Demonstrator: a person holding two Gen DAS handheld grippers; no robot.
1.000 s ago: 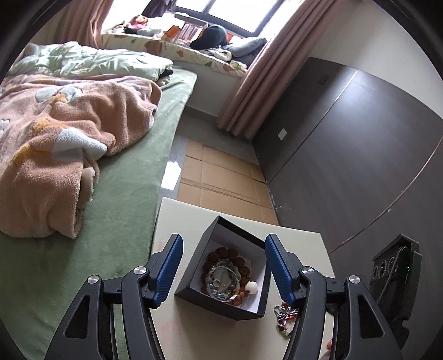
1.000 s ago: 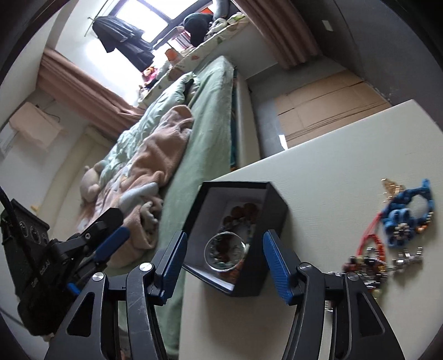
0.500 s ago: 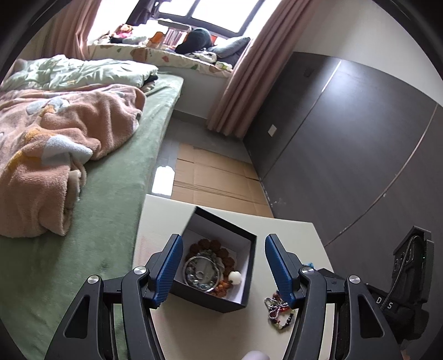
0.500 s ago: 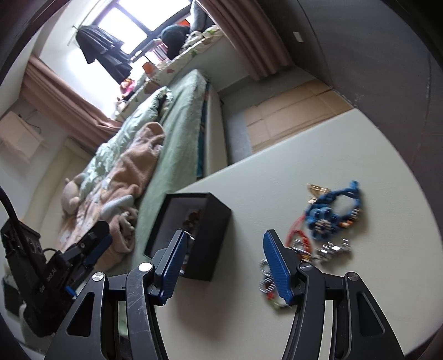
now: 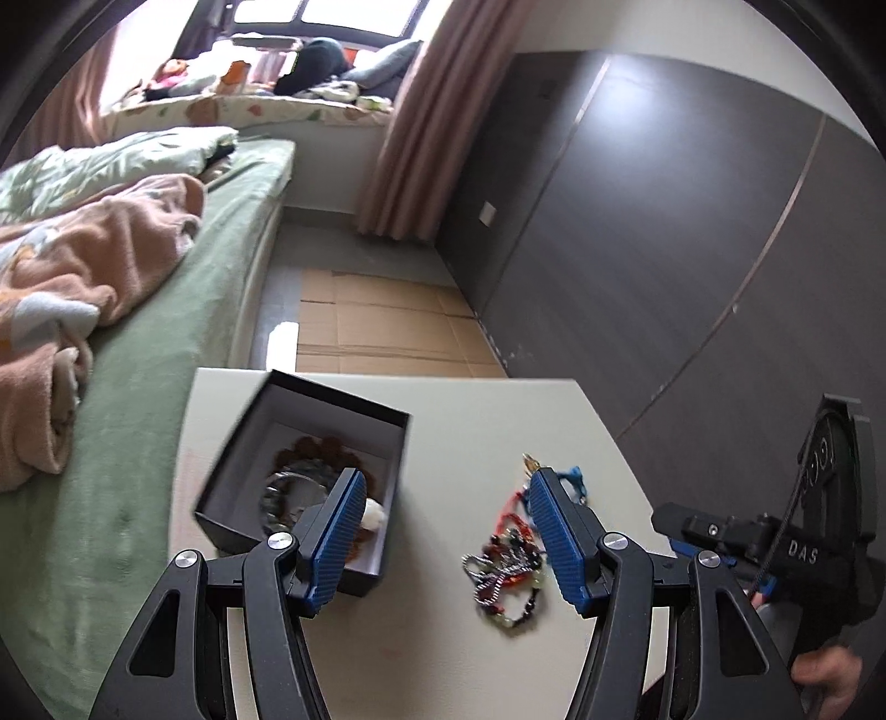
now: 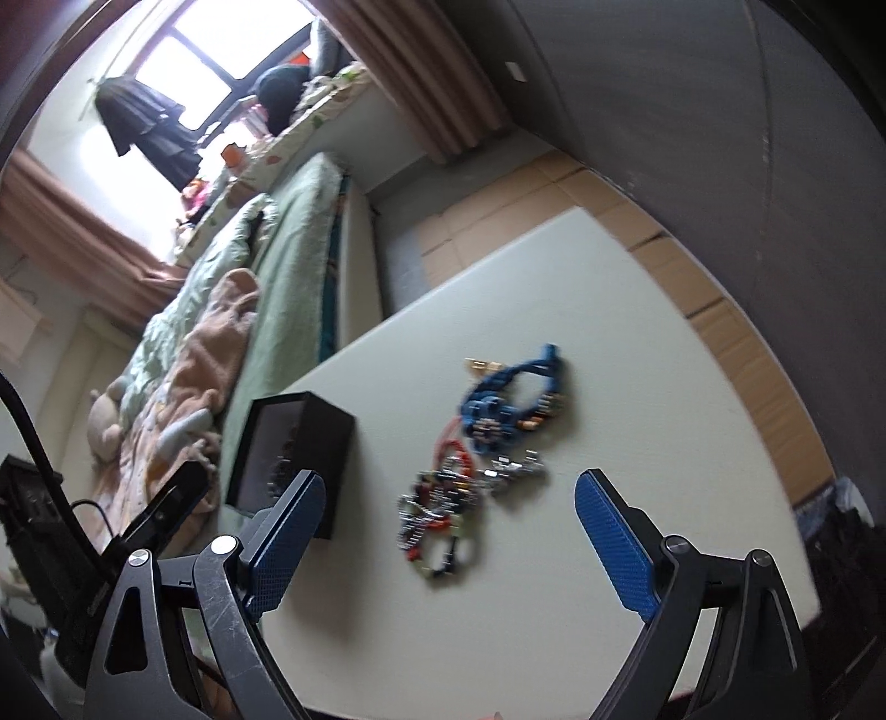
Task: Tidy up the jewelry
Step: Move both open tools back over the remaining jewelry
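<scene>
One black box (image 5: 354, 407), one pale table (image 6: 637, 343), one tangled jewelry pile (image 6: 476, 459), two hand-held grippers.

The right gripper (image 6: 448, 531) hangs over the desk (image 6: 637, 387), its jaws just opened wide and empty. Below lie tangled bracelets (image 6: 443, 509), a black box (image 6: 310, 443) to their left.

Your light is daylight from the window (image 5: 332, 22), which burns out to plain white in both views. The room is evenly lit, so shadows on the table (image 6: 554, 581) are soft and faint. You get motion blur: the black box (image 5: 310, 443) and the jewelry (image 6: 476, 443) are smeared, worse in the right view. The fisheye bends the walls and leaves dark corners around each frame.
</scene>
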